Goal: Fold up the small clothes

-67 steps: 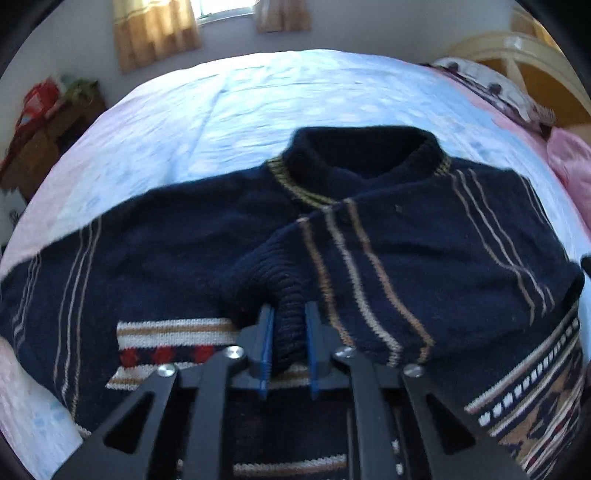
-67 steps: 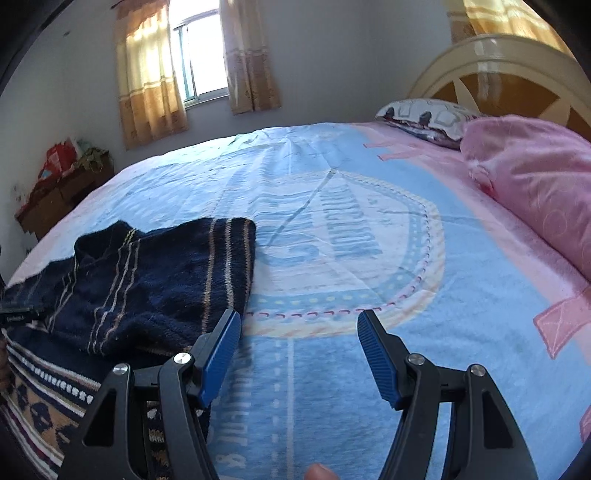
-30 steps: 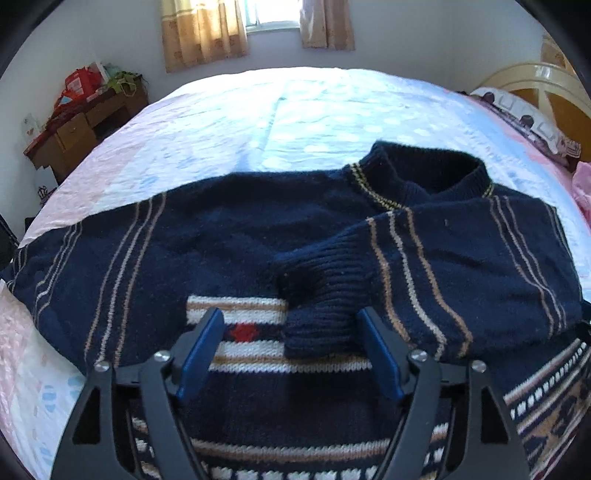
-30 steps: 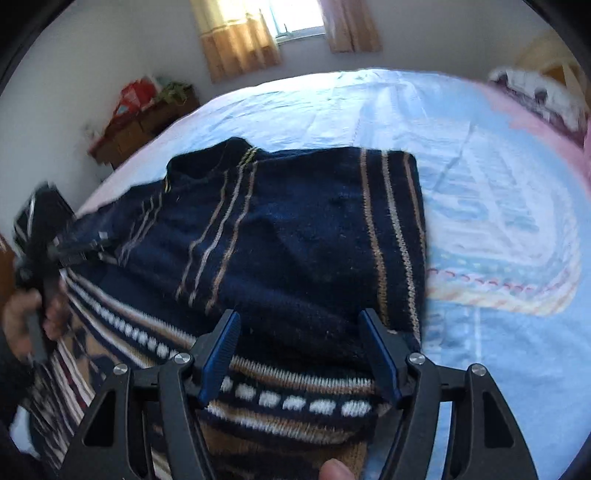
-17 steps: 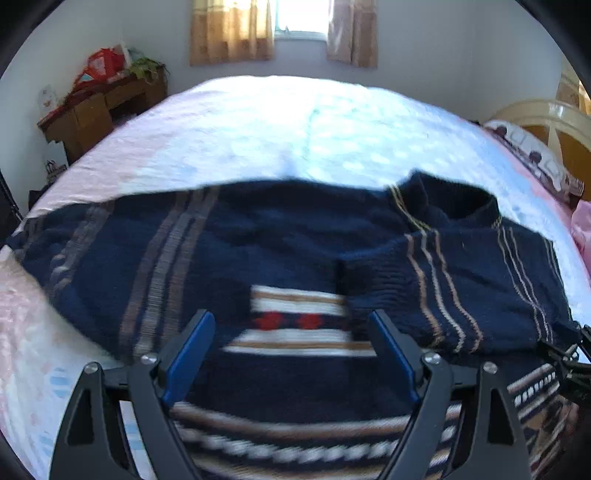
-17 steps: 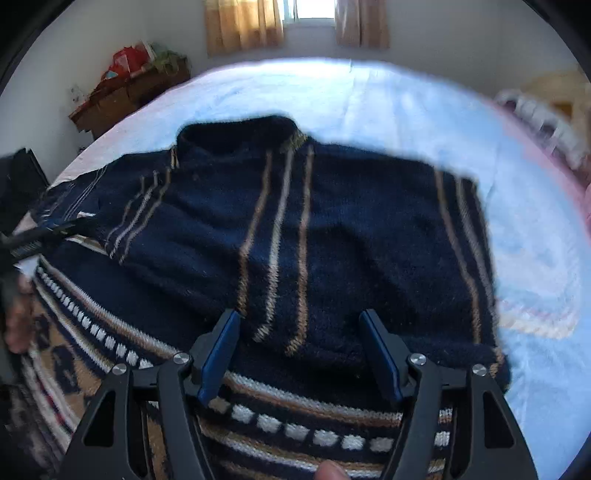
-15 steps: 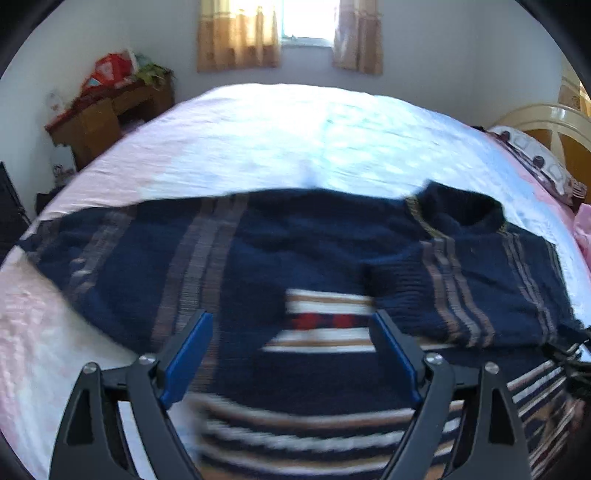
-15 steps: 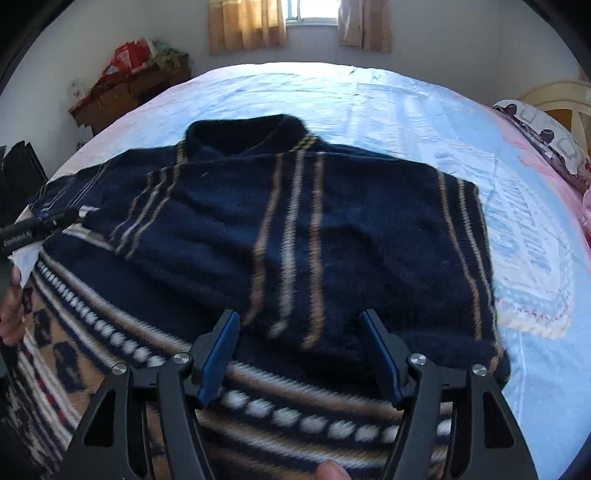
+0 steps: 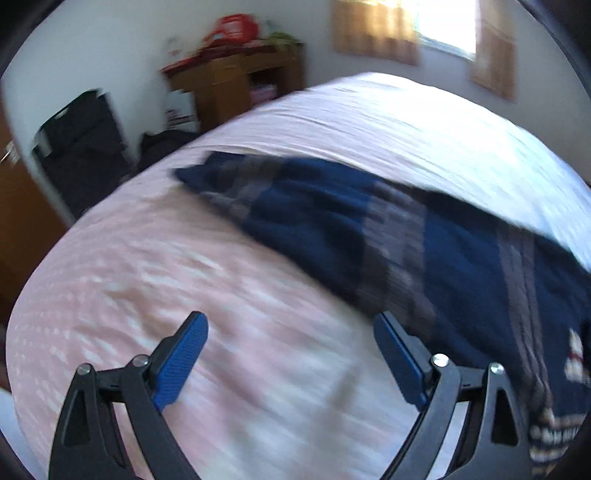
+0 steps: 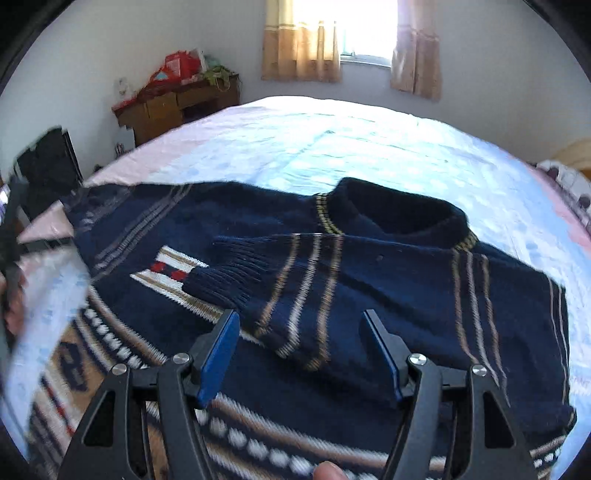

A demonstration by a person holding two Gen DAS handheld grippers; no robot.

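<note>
left tool [image 9: 290, 354]: jaws spread, just opened wider, nothing between, over bare pink bed [image 9: 221, 280] | right tool [image 10: 299, 347]: released, empty, above the sweater [image 10: 369, 280] | sweater's outstretched sleeve [image 9: 295, 206] beyond left tool, up-right | folded sleeve cuff [image 10: 221, 280] just ahead of right tool

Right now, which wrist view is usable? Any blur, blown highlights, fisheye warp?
Left wrist: heavy motion smear across the sweater and bedsheet; only the open left gripper is crisp; window blown out. Right wrist: mostly sharp on the sweater's folded sleeve; smear at the left edge, window clipped white, sunlit far sheet washed out, and the bed bulges from fisheye warp.
</note>
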